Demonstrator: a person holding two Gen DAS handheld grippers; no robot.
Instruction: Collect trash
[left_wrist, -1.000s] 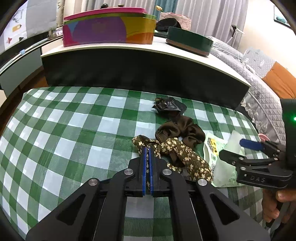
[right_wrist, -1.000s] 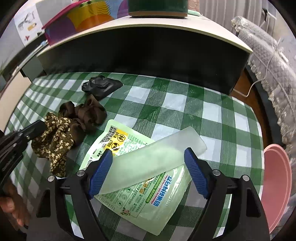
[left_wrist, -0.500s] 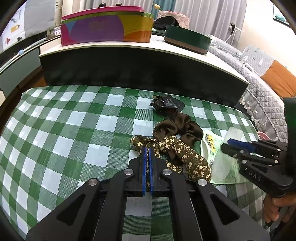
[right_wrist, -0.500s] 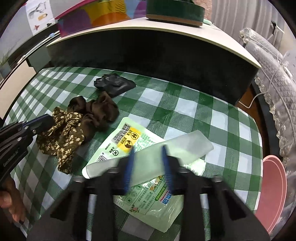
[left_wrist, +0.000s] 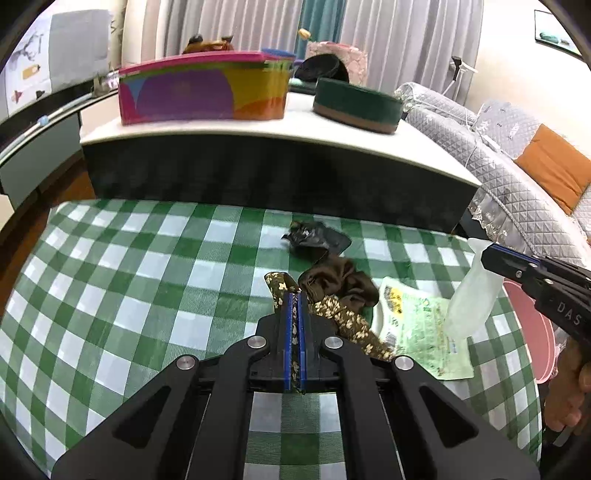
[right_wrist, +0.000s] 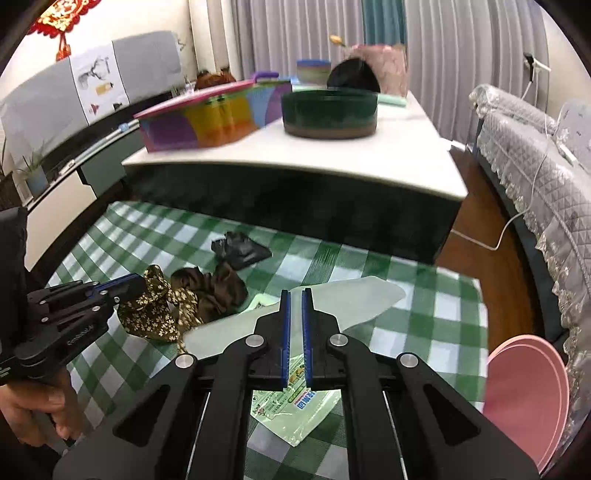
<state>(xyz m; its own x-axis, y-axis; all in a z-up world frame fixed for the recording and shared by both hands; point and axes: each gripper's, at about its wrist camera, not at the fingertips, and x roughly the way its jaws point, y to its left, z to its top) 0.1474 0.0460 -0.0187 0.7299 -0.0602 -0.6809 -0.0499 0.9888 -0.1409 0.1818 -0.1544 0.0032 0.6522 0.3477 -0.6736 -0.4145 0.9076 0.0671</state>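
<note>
My left gripper (left_wrist: 295, 295) is shut on one end of a brown floral cloth strip (left_wrist: 343, 317), raised a little off the green checked cloth (left_wrist: 147, 295). The strip hangs from it in the right wrist view (right_wrist: 147, 314). My right gripper (right_wrist: 294, 291) is closing on a pale translucent plastic strip (right_wrist: 354, 299), whose pads pinch it and hold it above the table; it dangles from the fingers in the left wrist view (left_wrist: 469, 295). Under it lies a green printed pouch (right_wrist: 291, 410). A dark brown cloth (left_wrist: 340, 282) and a crumpled black wrapper (left_wrist: 317, 238) lie behind.
A pink basin (right_wrist: 524, 391) stands low at the right, past the table edge. A white-topped counter (left_wrist: 258, 136) with a colourful box (left_wrist: 203, 92) and a green round tin (left_wrist: 354, 103) rises behind the table. A quilted sofa (right_wrist: 535, 155) is at the right.
The right gripper's jaws went from wide open around the translucent strip to pinched on it and lifted it. The left gripper rose slightly with the floral cloth.
</note>
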